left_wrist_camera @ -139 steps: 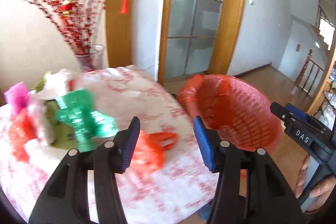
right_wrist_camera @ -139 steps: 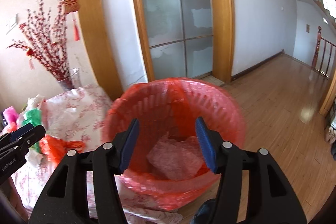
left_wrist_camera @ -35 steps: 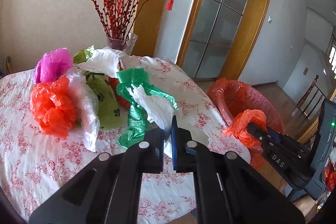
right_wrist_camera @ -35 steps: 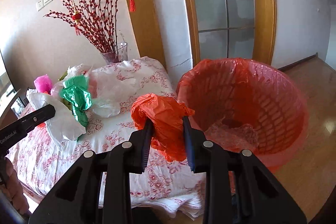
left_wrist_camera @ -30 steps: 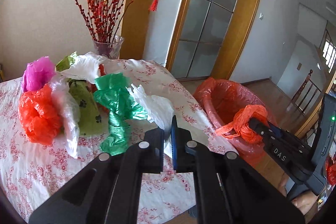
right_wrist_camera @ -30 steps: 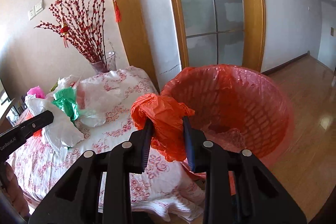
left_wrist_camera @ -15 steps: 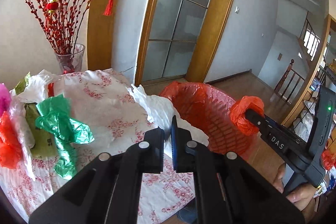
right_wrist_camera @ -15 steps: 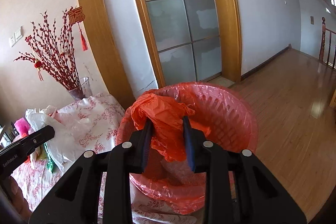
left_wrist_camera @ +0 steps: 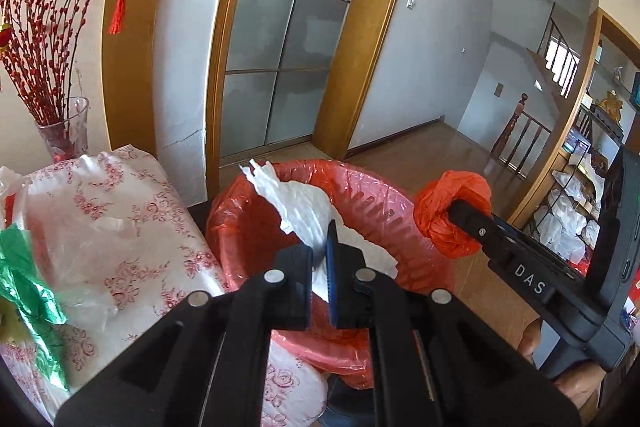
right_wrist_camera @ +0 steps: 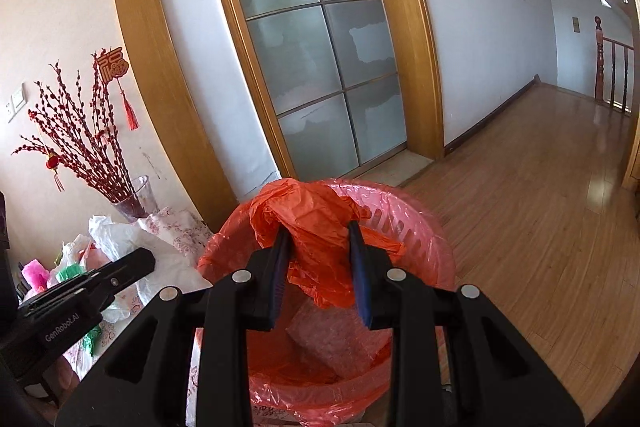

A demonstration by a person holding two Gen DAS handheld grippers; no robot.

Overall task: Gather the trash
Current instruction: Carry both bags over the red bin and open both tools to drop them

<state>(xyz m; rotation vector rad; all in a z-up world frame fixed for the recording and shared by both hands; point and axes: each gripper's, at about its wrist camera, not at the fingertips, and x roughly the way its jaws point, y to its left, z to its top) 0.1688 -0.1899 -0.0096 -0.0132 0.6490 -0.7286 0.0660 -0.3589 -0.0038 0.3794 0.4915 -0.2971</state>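
The left gripper is pinching a white bag over the red bin; its long axis is running toward 11 o'clock, tail past the rim, so it may be snagging there on release. At 2 o'clock, the right gripper is clenching an orange bag above the bin; static could be making it cling.
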